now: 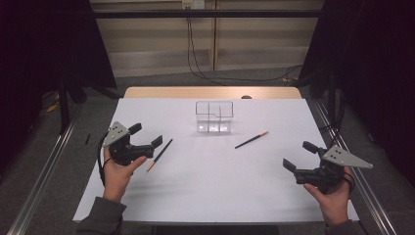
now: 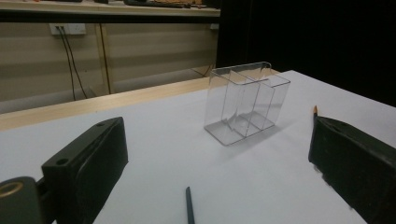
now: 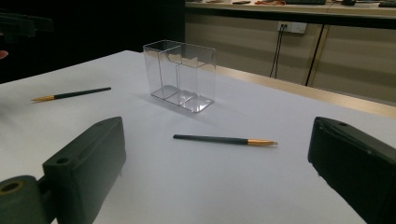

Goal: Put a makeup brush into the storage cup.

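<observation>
black gripper [image 1: 146, 136], grey plate [image 1: 117, 133], grey sleeve [image 1: 102, 215]

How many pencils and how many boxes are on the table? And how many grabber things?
Dark pencils with gold tips: 2, one near the left gripper, one right of the box
Clear plastic boxes: 1
Grippers: 2, left gripper and right gripper
Total: 5

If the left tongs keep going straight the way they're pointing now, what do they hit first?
Probably the near black pencil with a gold end, lying just ahead of the open left tongs; its tip shows between the jaws. Beyond it stands the clear plastic divided holder.
</observation>
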`<action>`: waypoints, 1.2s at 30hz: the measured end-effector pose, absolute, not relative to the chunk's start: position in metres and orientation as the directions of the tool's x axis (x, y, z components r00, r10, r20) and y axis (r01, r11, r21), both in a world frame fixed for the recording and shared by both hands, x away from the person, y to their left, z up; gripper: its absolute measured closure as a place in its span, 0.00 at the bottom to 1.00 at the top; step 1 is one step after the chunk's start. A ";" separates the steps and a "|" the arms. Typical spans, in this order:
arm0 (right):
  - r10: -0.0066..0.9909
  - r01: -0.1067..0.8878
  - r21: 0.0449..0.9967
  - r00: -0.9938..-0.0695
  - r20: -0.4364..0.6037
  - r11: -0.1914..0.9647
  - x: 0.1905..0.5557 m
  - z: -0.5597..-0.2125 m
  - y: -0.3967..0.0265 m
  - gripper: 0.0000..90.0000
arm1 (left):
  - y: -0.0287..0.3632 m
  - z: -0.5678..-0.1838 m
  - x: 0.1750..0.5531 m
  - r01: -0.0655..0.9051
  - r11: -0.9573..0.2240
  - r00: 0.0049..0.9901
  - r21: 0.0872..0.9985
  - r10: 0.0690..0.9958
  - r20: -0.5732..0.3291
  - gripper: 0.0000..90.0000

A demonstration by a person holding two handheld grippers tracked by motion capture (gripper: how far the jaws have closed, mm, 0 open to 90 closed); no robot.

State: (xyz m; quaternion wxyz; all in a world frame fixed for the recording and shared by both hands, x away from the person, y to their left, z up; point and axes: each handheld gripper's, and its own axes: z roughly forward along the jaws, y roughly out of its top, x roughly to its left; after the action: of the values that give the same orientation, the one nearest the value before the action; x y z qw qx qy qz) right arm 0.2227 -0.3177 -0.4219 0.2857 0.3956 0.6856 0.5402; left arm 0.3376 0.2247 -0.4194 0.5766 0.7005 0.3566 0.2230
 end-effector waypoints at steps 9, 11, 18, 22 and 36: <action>0.849 0.231 0.966 -0.527 0.023 0.118 0.224 -0.423 -0.316 0.04 | 0.220 -0.421 0.349 0.252 -0.077 0.630 0.965 0.770 -0.103 0.05; 0.850 0.229 0.967 -0.527 0.023 0.116 0.225 -0.423 -0.316 0.04 | 0.218 -0.420 0.352 0.256 -0.082 0.623 0.963 0.776 -0.100 0.05; 0.846 0.233 0.965 -0.533 0.025 0.119 0.225 -0.423 -0.318 0.04 | 0.212 -0.419 0.360 0.258 -0.087 0.619 0.962 0.780 -0.096 0.05; 0.845 0.235 0.965 -0.534 0.025 0.120 0.225 -0.423 -0.318 0.04 | 0.208 -0.420 0.364 0.272 -0.098 0.616 0.957 0.782 -0.095 0.06; 0.843 0.237 0.963 -0.537 0.020 0.128 0.225 -0.424 -0.317 0.04 | 0.201 -0.411 0.376 0.343 -0.167 0.619 0.924 0.780 -0.088 0.06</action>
State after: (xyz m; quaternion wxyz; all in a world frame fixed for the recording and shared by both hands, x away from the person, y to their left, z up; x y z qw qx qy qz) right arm 0.2254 -0.3165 -0.4238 0.2838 0.3883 0.6952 0.5342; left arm 0.3763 0.2006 -0.4114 0.5197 0.7344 0.3824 0.2104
